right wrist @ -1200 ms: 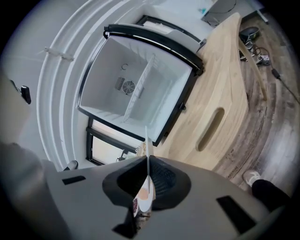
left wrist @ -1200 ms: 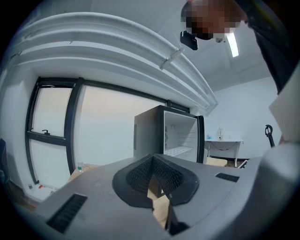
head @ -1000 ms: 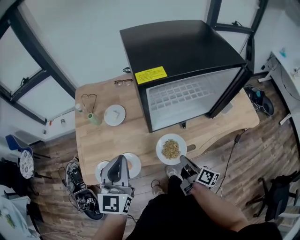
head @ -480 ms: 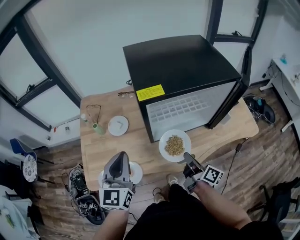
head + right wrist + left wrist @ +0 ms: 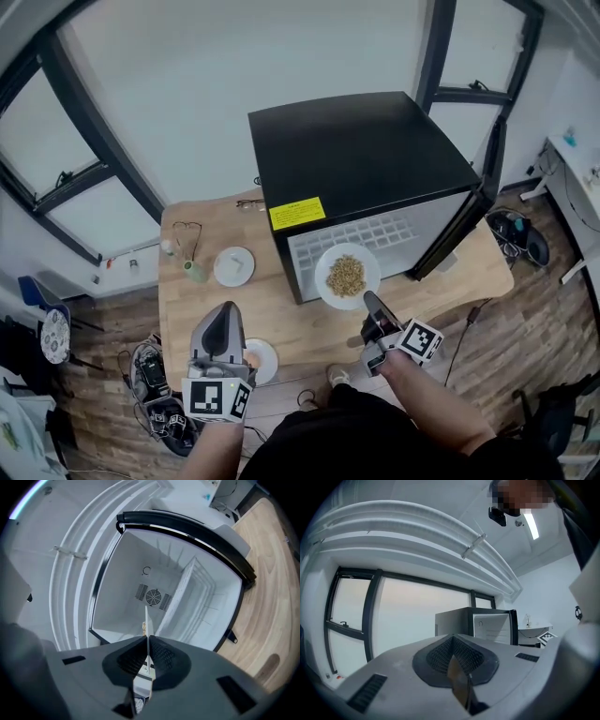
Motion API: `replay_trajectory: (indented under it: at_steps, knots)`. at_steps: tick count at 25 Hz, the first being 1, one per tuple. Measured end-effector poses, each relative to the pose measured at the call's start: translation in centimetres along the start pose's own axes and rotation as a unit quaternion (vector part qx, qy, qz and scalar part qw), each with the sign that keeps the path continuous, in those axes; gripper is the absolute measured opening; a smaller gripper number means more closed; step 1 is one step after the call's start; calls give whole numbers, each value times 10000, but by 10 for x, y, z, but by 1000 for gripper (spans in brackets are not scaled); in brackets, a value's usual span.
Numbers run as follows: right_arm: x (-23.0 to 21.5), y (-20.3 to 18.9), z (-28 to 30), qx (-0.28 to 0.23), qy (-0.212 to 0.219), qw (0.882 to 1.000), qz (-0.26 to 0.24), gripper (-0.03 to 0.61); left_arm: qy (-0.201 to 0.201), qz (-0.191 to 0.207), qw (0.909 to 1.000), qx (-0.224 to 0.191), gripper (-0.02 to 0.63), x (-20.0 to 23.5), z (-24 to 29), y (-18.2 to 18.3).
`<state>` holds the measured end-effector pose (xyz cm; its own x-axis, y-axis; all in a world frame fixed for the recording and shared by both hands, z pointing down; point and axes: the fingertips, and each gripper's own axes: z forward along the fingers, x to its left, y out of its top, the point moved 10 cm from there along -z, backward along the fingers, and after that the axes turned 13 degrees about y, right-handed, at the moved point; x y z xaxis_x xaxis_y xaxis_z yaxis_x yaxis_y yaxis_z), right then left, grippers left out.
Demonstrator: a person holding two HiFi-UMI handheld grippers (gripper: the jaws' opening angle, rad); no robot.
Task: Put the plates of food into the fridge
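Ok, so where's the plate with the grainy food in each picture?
Head view: the plate of grains is in the middle, before the open fridge, pinched by the right gripper.
Left gripper view: not in it; the fridge stands at centre right.
Right gripper view: a thin white edge rising from the jaws, centre.
Shared landmark: the fridge, in all three.

Fridge cavity (image 5: 140,597) is standing open; a shelf (image 5: 183,592) is dividing it, the open door (image 5: 455,242) bounding its right.

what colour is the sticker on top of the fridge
Yellow. The sticker shows best in the head view, on top of the black fridge.
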<state>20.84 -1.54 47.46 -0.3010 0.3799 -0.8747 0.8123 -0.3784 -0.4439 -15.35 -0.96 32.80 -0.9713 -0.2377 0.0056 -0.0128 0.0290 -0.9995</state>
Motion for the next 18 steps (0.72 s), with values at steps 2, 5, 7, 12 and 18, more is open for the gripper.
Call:
replay_trajectory:
  at_steps: [2, 5, 7, 12, 18]
  knots:
    - [-4, 8, 10, 32, -67, 10000, 28, 34, 83, 26, 10000, -41, 3, 2, 6, 5]
    - [-7, 20, 26, 86, -15, 9999, -57, 34, 189, 35, 9998, -74, 3, 4, 15, 7]
    - [-9, 29, 40, 130, 64, 9998, -139, 34, 232, 35, 9997, -80, 3, 6, 23, 7]
    - [-19, 34, 67, 261, -105, 9996, -1, 34, 368, 57, 9993, -60, 3, 11, 36, 8]
    - [-26, 39, 95, 512, -303, 9982, 16, 35, 701, 112, 9974, -95, 3, 29, 43, 8]
